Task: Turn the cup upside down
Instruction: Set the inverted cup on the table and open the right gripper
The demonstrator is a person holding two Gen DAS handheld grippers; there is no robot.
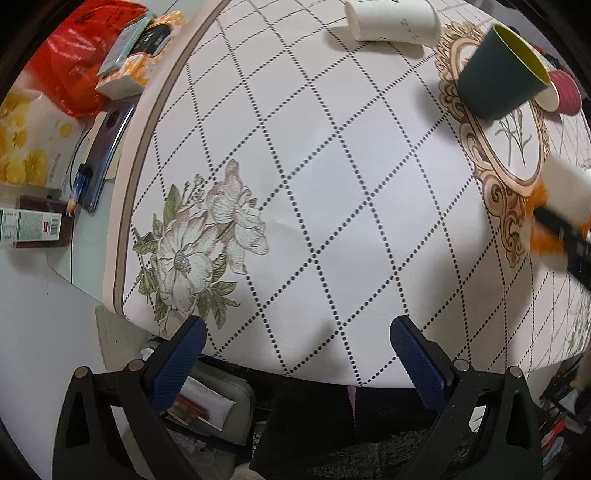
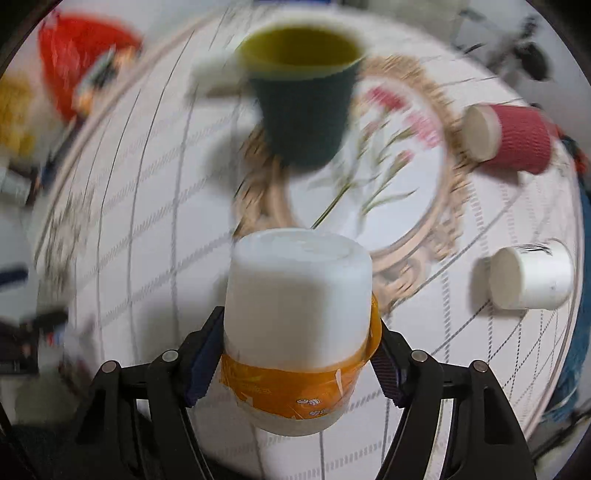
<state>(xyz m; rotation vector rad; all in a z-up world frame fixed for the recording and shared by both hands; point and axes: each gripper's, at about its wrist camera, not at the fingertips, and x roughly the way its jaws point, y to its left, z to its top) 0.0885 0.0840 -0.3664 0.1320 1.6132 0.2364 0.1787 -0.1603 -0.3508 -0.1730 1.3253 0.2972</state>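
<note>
My right gripper (image 2: 295, 354) is shut on a white cup with an orange band (image 2: 299, 325), held upside down with its base up, above the table; the view is motion-blurred. The same cup and gripper show blurred at the right edge of the left wrist view (image 1: 561, 199). My left gripper (image 1: 295, 354) is open and empty over the near edge of the table. A dark green cup with a yellow inside (image 2: 303, 103) stands upright beyond the held cup; it also shows in the left wrist view (image 1: 502, 74).
A red ribbed cup (image 2: 513, 136) and a white cup (image 2: 532, 277) lie on their sides at the right. Another white cup (image 1: 395, 18) lies on its side at the far edge. The round table (image 1: 332, 177) has a floral cloth. Boxes, a phone and a red bag (image 1: 81, 55) sit at the left.
</note>
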